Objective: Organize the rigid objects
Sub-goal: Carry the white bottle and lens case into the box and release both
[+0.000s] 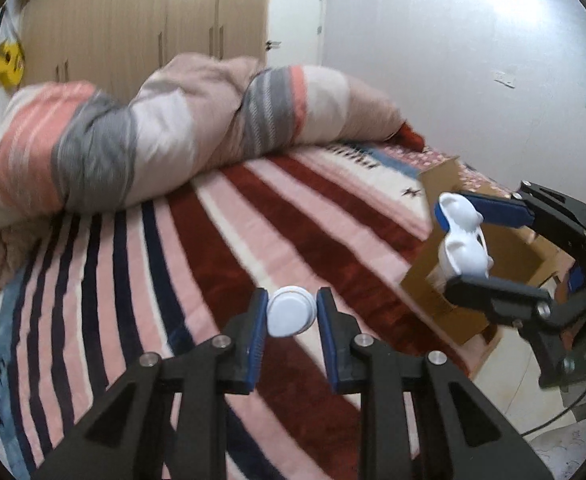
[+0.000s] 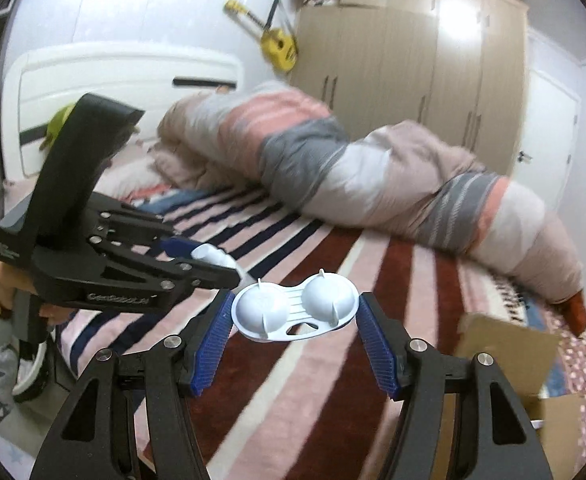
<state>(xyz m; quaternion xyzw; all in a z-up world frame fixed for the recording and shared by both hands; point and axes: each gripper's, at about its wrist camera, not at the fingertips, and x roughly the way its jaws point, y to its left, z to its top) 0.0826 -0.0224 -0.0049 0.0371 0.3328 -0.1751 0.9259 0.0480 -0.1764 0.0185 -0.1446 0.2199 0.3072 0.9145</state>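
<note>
My left gripper (image 1: 291, 312) is shut on a small white round lid (image 1: 291, 311) and holds it above the striped bed. It also shows in the right wrist view (image 2: 209, 258) at the left, with the lid (image 2: 213, 255) partly hidden between its fingers. My right gripper (image 2: 295, 312) is shut on a white double-cup plastic piece (image 2: 295, 309) with two domes, held in the air over the bed. In the left wrist view the right gripper (image 1: 459, 240) holds that piece (image 1: 463, 242) just in front of an open cardboard box (image 1: 493, 264).
The bed has a red, pink and navy striped blanket (image 1: 253, 216) and a rolled duvet (image 1: 153, 136) along its far side. The cardboard box also shows at the bed's right edge (image 2: 509, 344). Wardrobes (image 2: 413, 60), a white door and a yellow ukulele (image 2: 279, 46) stand behind.
</note>
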